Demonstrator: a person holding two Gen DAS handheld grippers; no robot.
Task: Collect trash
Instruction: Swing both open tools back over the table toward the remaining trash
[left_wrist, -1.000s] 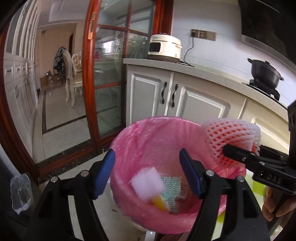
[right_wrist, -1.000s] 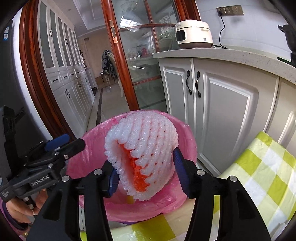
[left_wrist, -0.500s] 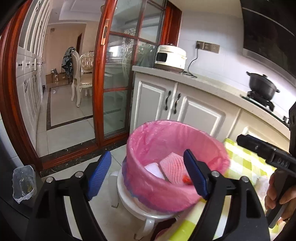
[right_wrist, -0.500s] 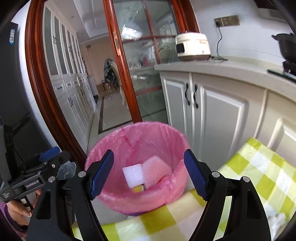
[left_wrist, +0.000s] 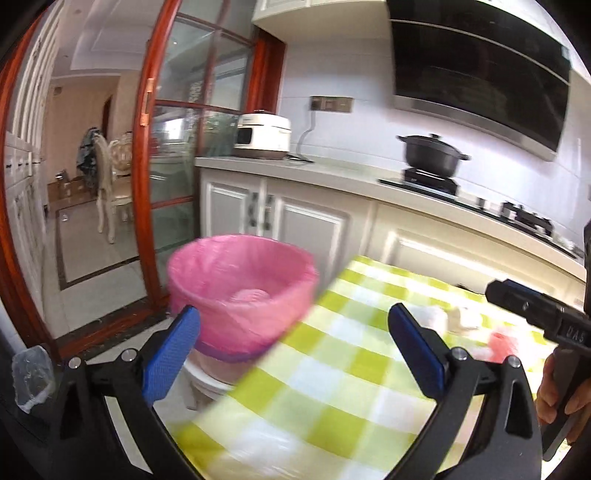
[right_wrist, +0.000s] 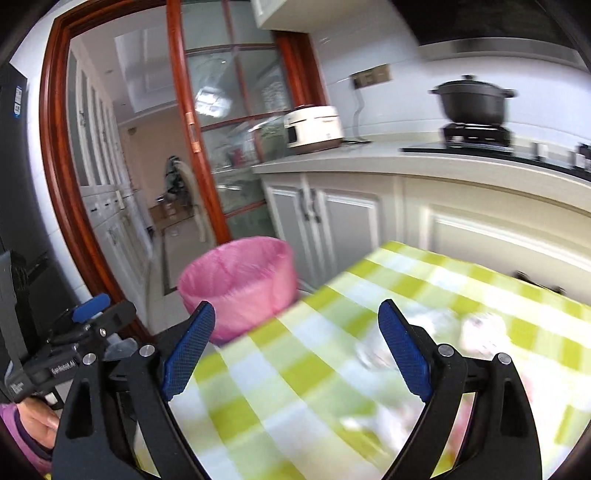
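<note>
A bin lined with a pink bag (left_wrist: 240, 291) stands on a white stool beside the table's left end; it also shows in the right wrist view (right_wrist: 240, 284). A pink foam net (left_wrist: 251, 295) lies inside it. My left gripper (left_wrist: 293, 354) is open and empty, over the table edge next to the bin. My right gripper (right_wrist: 295, 350) is open and empty, over the green checked tablecloth (right_wrist: 332, 369). Blurred pale trash (left_wrist: 458, 317) and a red piece (left_wrist: 500, 341) lie on the cloth; blurred trash also shows in the right wrist view (right_wrist: 480, 328).
White kitchen cabinets (left_wrist: 306, 225) run behind the table, with a rice cooker (left_wrist: 262, 136) and a black pot (left_wrist: 434, 153) on the counter. A red-framed glass door (left_wrist: 147, 166) stands left of the bin. The right gripper's body (left_wrist: 539, 314) shows at the right edge.
The foam net left my right gripper and dropped into the bin. Both grippers, open, have pulled back from the bin and swung right over the table.
</note>
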